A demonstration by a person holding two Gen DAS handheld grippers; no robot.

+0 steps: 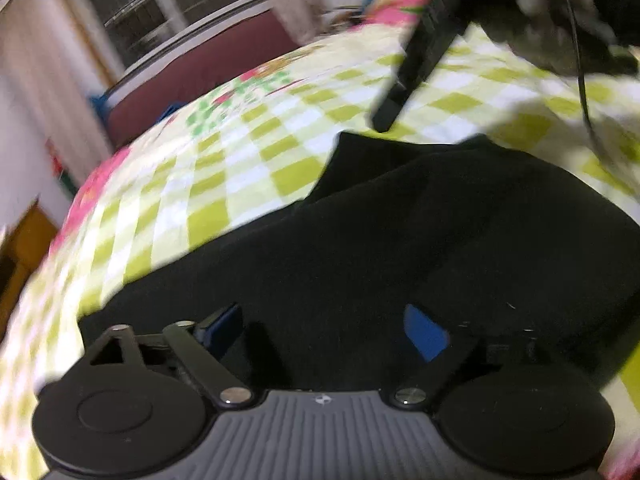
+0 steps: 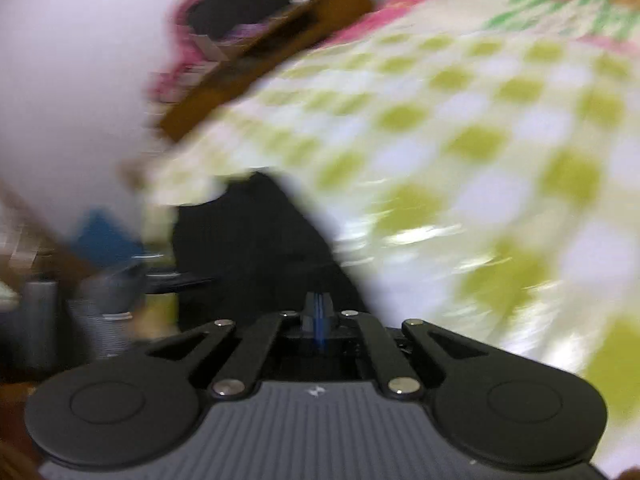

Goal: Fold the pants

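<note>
Black pants [image 1: 420, 232] lie on a bed with a green-and-white checked sheet [image 1: 240, 152]. My left gripper [image 1: 324, 328] is open just above the pants, its blue-padded fingers [image 1: 426, 332] spread wide. The other gripper's black body [image 1: 420, 52] hangs above the sheet beyond the pants. In the blurred right wrist view my right gripper [image 2: 318, 316] is shut, its blue pads pressed together on black pants fabric [image 2: 256, 240] that hangs ahead of it, beside the checked sheet [image 2: 480, 140].
A maroon headboard [image 1: 192, 76] and a window [image 1: 160, 4] stand behind the bed. A wooden piece of furniture [image 2: 260, 60] and a white wall [image 2: 72, 100] lie beyond the bed edge. Grey and blue items [image 2: 100, 280] sit low on the left.
</note>
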